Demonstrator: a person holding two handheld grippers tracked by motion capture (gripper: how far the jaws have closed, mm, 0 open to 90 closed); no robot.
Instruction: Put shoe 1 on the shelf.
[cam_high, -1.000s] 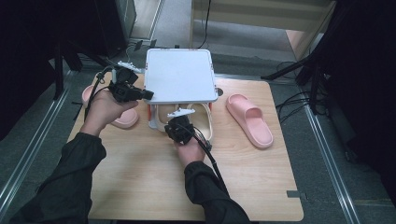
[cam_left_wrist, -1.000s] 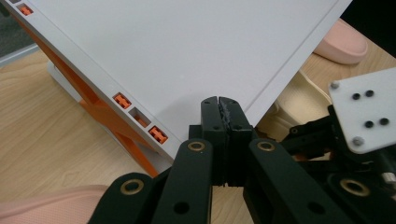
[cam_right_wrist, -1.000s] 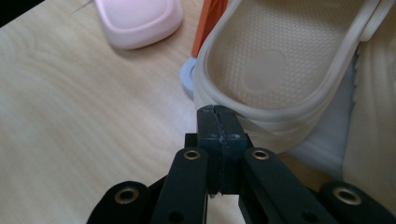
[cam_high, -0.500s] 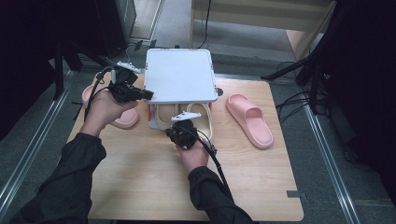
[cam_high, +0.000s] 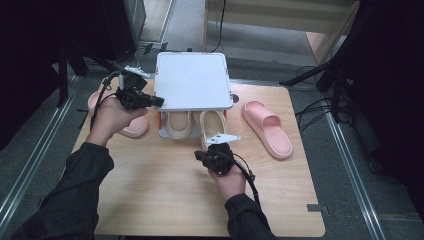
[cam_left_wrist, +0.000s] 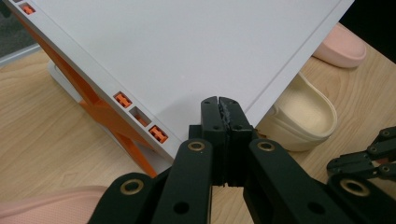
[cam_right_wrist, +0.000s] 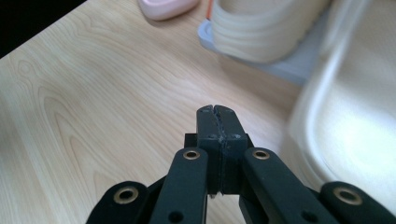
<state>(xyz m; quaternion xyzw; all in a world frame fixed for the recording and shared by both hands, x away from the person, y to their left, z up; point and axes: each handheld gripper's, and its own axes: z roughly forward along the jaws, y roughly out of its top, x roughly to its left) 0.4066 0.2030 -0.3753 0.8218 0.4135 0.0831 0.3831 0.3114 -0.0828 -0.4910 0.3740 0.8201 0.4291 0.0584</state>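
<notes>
The right gripper (cam_high: 206, 154) hovers with jaws pressed together on nothing, just near of the right cream slipper (cam_high: 212, 126), whose heel sticks out from under the rack. Bare wooden table (cam_high: 165, 200) lies open on the near side. Beside it the left cream slipper (cam_high: 178, 125) sits under the white shoe rack (cam_high: 192, 80), a flat panel on orange legs. The left gripper (cam_high: 159, 101), jaws clenched empty, rests at the rack's near-left corner. A pink slipper (cam_high: 267, 127) lies right, apart; another pink slipper (cam_high: 131, 127) lies left.
</notes>
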